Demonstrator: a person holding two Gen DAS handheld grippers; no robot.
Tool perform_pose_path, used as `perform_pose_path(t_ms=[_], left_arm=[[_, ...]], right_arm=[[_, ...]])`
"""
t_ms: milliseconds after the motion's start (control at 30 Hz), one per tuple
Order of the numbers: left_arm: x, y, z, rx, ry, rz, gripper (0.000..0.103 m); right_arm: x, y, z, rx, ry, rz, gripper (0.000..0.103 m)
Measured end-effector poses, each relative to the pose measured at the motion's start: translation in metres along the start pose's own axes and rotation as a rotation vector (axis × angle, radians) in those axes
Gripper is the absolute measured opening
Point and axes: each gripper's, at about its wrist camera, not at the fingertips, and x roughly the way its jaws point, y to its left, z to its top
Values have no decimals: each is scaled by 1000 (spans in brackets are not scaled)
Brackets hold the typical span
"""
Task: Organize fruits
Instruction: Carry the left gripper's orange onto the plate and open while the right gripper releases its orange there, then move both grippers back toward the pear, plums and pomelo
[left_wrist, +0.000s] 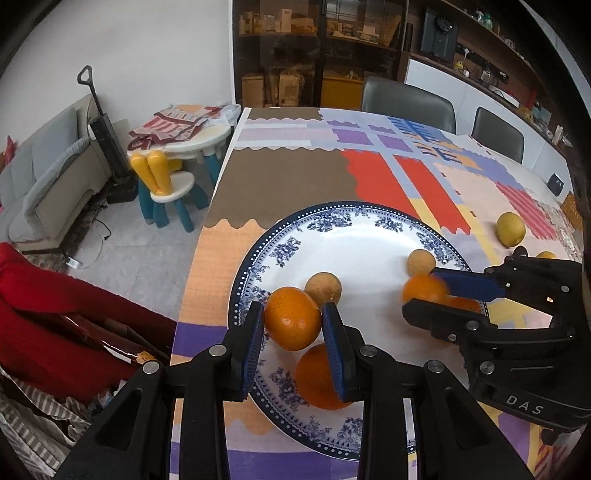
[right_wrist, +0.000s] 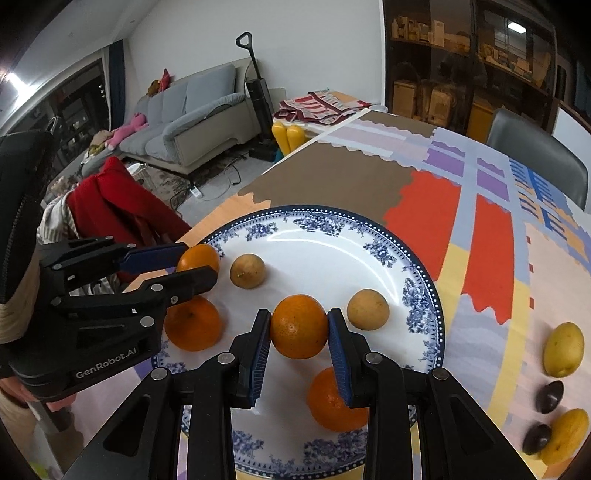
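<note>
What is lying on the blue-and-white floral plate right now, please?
The round blue-and-white floral china plate holds two loose oranges and two tan round fruits. Each tongs grips another orange above it; plate beneath them is hidden.

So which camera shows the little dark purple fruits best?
The right wrist view. Two dark purple fruits lie in plain sight on the tablecloth at the lower right, between two yellow fruits, off the plate. In the left wrist view only a dark bit shows above the right gripper; I cannot tell if it is one of them.
</note>
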Motion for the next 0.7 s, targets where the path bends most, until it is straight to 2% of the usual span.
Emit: perform_pose_path(t_ms=[133,267,400,700], left_arm=[[-2,-1,-1,1,6,5,33],[-14,-8,-1,20,-22,20,41],[-32,-18,1,27,-53,15,45],[-76,-52,0,59,-130,17,58]], right_arm=[[-3,0,0,-4,-6,-8,40],[-14,-2,-1,-1,-27,-20,40],[-33,-6,-6,18,-53,-31,41],[-87,-18,-20,53,-136,-82,52]])
